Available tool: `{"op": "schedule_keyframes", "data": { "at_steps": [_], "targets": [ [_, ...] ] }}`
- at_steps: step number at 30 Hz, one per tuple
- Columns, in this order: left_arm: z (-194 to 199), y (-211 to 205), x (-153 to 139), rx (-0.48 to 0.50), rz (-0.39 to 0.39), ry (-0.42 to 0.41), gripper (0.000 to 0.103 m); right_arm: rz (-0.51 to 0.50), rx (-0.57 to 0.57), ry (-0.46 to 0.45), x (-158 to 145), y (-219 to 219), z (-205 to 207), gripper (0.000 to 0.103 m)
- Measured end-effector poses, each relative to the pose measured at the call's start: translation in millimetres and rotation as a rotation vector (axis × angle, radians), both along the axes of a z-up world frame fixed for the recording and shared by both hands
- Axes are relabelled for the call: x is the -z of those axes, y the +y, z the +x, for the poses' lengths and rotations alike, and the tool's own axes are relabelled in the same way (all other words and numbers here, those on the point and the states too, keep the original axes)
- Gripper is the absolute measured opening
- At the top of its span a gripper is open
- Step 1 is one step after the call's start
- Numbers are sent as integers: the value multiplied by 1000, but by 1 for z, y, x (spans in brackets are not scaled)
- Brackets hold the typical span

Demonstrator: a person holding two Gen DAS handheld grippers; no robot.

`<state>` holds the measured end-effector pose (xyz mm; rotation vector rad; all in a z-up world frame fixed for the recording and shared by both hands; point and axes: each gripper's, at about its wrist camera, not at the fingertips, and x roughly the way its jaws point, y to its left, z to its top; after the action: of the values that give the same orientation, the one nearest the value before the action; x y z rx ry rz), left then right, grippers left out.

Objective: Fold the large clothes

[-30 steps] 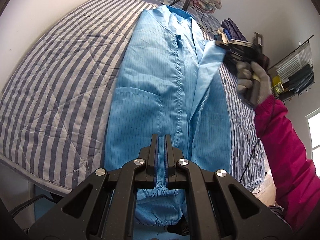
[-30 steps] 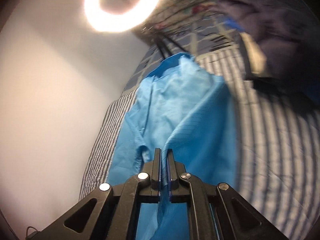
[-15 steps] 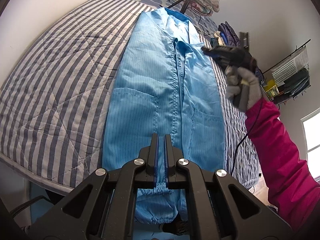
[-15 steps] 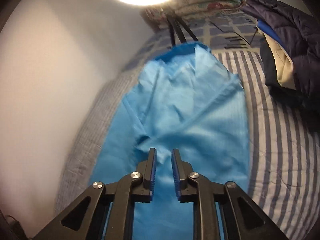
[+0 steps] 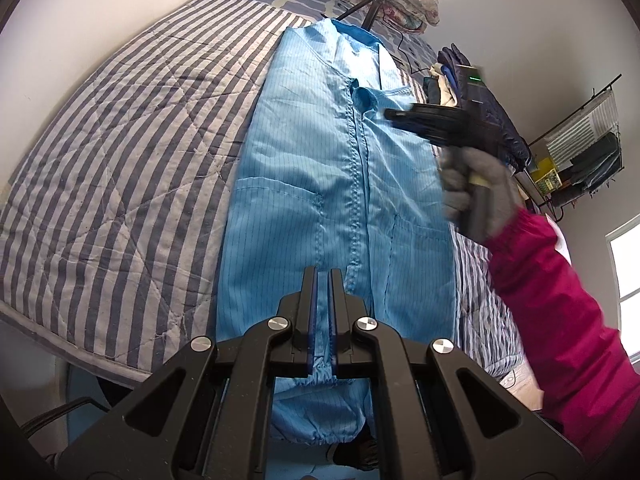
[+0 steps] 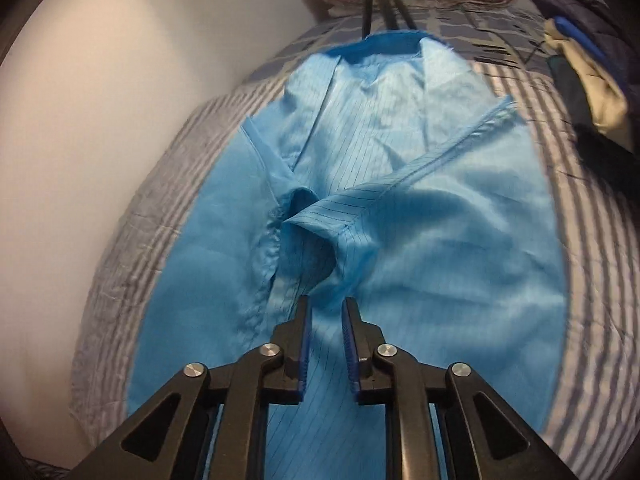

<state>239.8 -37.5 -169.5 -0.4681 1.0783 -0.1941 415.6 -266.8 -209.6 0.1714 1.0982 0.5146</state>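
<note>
A long light-blue pinstriped coat (image 5: 320, 200) lies flat down the middle of the frame on a grey-and-white striped quilted bedspread (image 5: 120, 160), collar at the top, elastic cuffs hanging over the near edge. At bottom centre, the left gripper (image 5: 323, 280) is clamped on a fold of the coat's lower hem. At centre right, a grey-gloved hand (image 5: 476, 192) with a magenta sleeve (image 5: 560, 312) holds the right gripper (image 6: 325, 308) over the coat's chest. Its jaws have just been opening; they stand apart with nothing pinched, the cloth lying below them.
</note>
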Motion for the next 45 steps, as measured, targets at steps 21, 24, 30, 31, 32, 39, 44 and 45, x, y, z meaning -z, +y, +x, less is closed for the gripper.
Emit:
{"op": "schedule_keyframes", "data": {
  "at_steps": [21,24,30,31,32,39,44,45],
  "targets": [
    [-29,15,57,-10,4,102,42,-92,-150,51,-8,-29,-286,32],
    [-26,17,70,-16,-12,129,42,-136,-179,59,11,-20,-301,32],
    [-22,15,87,-3,-31,149,42,-243,-229,13,15,-9,-314,32],
    [-22,17,89,-6,-34,151,42,-219,-202,9,7,-17,-314,35],
    [-22,19,89,-10,-46,151,42,-214,-179,1,2,-23,-315,46],
    [-25,31,94,-19,-177,160,42,-48,8,114,3,-93,-315,75],
    [-25,26,93,3,-180,158,40,72,59,241,31,-109,-309,50],
    [-24,23,92,13,-167,154,30,116,60,270,36,-110,-308,47]
  ]
}}
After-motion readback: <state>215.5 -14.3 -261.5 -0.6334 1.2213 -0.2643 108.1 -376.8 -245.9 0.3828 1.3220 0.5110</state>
